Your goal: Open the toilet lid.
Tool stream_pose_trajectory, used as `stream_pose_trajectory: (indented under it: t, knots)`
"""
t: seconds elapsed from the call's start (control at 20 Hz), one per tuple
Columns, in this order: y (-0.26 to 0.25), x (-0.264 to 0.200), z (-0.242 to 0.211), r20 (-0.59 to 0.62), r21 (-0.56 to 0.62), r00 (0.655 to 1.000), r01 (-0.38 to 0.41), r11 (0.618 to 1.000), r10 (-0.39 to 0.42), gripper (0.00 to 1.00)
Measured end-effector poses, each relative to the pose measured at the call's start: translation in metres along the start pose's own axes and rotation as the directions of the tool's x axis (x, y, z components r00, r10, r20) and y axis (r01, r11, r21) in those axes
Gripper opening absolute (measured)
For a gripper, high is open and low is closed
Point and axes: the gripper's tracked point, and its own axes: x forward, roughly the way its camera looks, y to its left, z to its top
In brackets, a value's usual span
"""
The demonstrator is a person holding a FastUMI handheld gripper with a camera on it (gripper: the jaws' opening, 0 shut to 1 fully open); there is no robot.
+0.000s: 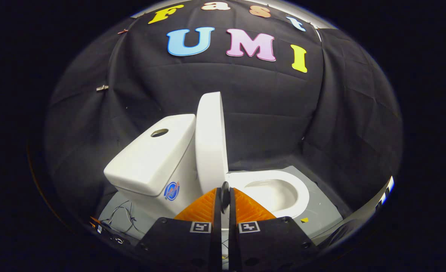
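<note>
here the toilet lid (pixel 210 141) stands raised, close to upright, its long axis running up and down and its top edge leaning slightly toward the tank (pixel 151 155) on its left, against which it seems to rest. the lid is seen nearly edge-on, its broad inner face turned right toward the open bowl (pixel 279 192), which stretches away to the right with its oval seat rim exposed. the whole toilet lies crosswise ahead of the fingers, tank on the left, bowl on the right, standing on a pale grey floor panel (pixel 321 211). a round hole (pixel 159 132) sits in the top of the tank, and a small round blue sticker (pixel 172 190) is on the tank's near side; its writing is too small to read. a few thin wires (pixel 122 219) lie on the floor near the tank's base, at the left. the gripper (pixel 225 196) has its fingers drawn in to a very narrow slit, nearly together, holding nothing; their tips sit just in front of the foot of the lid, and contact cannot be told.
</note>
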Motion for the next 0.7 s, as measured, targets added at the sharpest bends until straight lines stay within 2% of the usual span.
stream_pose_trajectory:
  t: [0.25,0.7]
  knots:
    - [0.029,-0.002,-0.006,0.007,-0.046,0.999,-0.052,0.998,0.052,0.12]
    - [0.039,-0.001,-0.005,0.026,-0.101,0.999,-0.034,0.994,0.037,0.12]
